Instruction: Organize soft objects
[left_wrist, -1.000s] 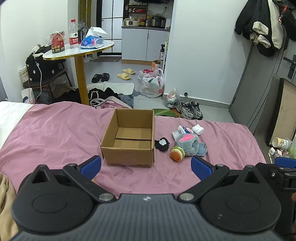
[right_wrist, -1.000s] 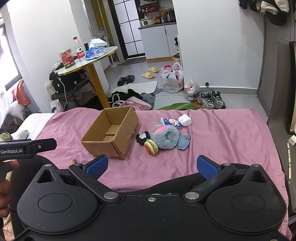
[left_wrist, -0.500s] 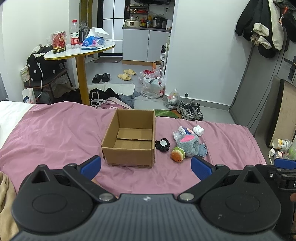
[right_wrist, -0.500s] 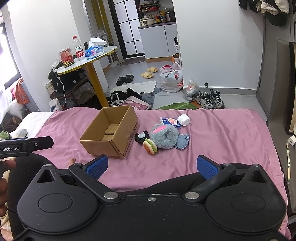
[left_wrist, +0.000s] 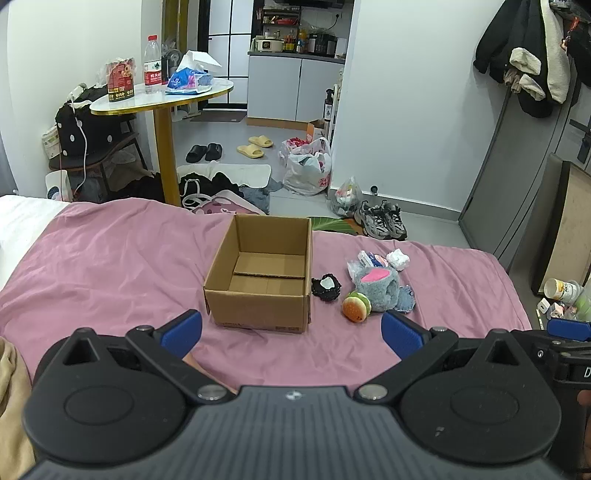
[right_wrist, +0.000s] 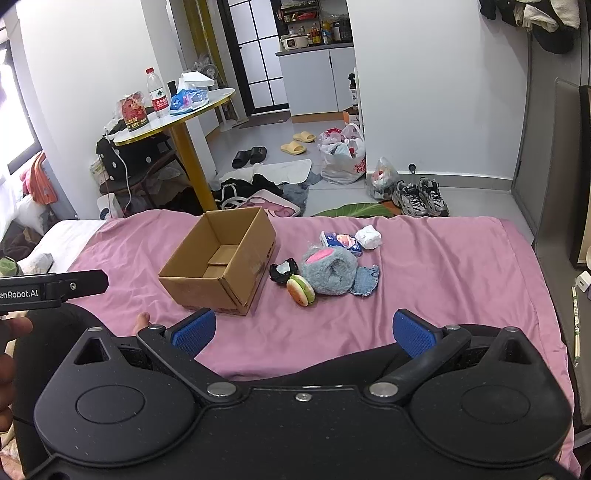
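An open, empty cardboard box (left_wrist: 258, 284) (right_wrist: 221, 262) stands on the pink bedspread. To its right lie several soft things: a black toy (left_wrist: 325, 288) (right_wrist: 282, 270), a burger plush (left_wrist: 356, 306) (right_wrist: 301, 290), a grey-blue plush with a pink patch (left_wrist: 378, 288) (right_wrist: 330, 271), a tissue pack (left_wrist: 369, 260) (right_wrist: 341, 242) and a white wad (left_wrist: 398, 258) (right_wrist: 368, 237). My left gripper (left_wrist: 291, 334) is open, nearer than the box. My right gripper (right_wrist: 303, 332) is open too, short of the toys. Neither holds anything.
The pink bedspread (left_wrist: 110, 258) ends at a floor strewn with shoes (left_wrist: 382, 221), bags (left_wrist: 306, 170) and clothes. A round yellow-legged table (left_wrist: 162, 107) with a bottle stands at the back left. The left gripper's body (right_wrist: 51, 290) and a hand show at the right view's left edge.
Both views have shifted only slightly; the box and toys sit a touch further away in frame. Both grippers stay open and nothing has been picked up.
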